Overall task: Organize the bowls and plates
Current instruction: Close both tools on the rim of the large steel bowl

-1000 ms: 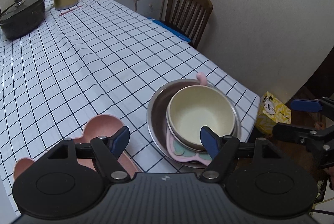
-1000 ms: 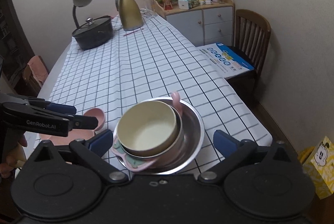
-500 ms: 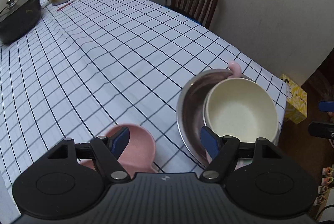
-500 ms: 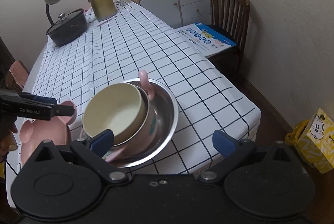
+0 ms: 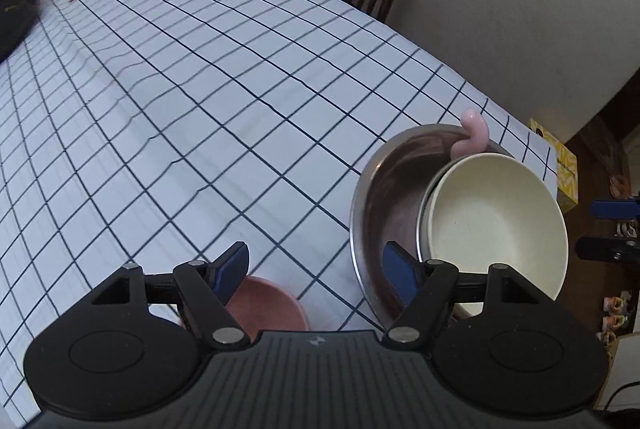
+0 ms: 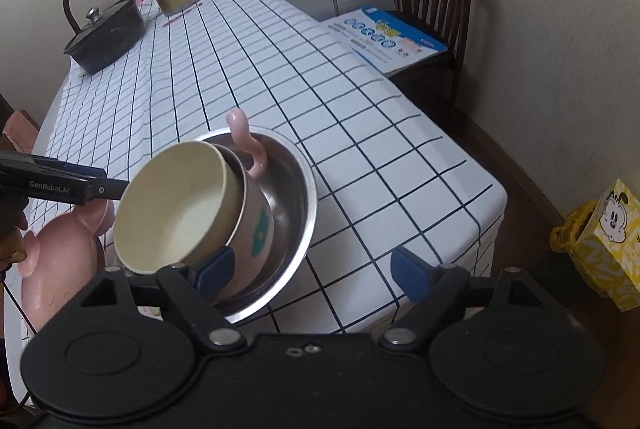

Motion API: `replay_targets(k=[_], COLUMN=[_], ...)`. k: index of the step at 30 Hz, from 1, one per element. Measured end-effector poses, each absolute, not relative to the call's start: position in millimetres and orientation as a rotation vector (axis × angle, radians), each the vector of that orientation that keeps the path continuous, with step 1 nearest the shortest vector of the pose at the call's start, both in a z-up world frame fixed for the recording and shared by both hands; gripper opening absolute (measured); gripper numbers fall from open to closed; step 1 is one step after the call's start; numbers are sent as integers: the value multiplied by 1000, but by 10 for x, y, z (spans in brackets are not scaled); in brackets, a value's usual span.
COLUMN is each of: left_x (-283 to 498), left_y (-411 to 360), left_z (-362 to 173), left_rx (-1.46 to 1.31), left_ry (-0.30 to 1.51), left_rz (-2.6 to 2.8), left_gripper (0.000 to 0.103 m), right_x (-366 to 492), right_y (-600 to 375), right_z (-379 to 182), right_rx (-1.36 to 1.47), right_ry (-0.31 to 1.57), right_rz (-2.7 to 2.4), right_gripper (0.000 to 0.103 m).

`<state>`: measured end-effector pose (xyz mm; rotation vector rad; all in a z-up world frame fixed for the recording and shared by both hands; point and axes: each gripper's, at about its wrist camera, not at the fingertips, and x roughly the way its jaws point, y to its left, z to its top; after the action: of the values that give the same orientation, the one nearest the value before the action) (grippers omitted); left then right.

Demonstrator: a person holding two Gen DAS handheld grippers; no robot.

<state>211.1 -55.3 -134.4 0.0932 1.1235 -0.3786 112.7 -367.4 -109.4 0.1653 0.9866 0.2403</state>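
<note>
Bowls (image 6: 176, 205) nested, apparently tilted.

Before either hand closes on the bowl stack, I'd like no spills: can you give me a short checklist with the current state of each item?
1. Left tongs clear of the dishes: ok, open with nothing between them.
2. Right tongs placed for a grip: cannot tell; they have just been closing, with the steel bowl rim between them.
3. Stack nested: ok; cream bowl sits in the pink cup, inside the steel bowl.
4. Stack sitting level: not ok, looks tilted.
5. Pink plate apart from stack: ok.
</note>
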Motion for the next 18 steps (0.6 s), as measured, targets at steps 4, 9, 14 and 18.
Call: replay_targets(k=[4, 9, 14, 18], left_x=[2188, 2275, 2352, 2403], left_y=[-602, -667, -722, -754], left_z=[-1394, -1466, -1515, -1532], left_rx=[119, 153, 170, 171], left_ry=[1143, 1180, 1212, 1238], left_rz=[-397, -432, -459, -496], left_gripper=[72, 61, 51, 38], right_x=[1207, 1280, 1313, 1340], right_y=[-3662, -3663, -3676, -3632], right_z=[-1192, -1305, -1397, -1439], right_rx=[185, 236, 314, 341], right_ry=[1031, 1092, 1146, 1181], right_rz=[248, 258, 252, 256], right_gripper=[76, 64, 51, 40])
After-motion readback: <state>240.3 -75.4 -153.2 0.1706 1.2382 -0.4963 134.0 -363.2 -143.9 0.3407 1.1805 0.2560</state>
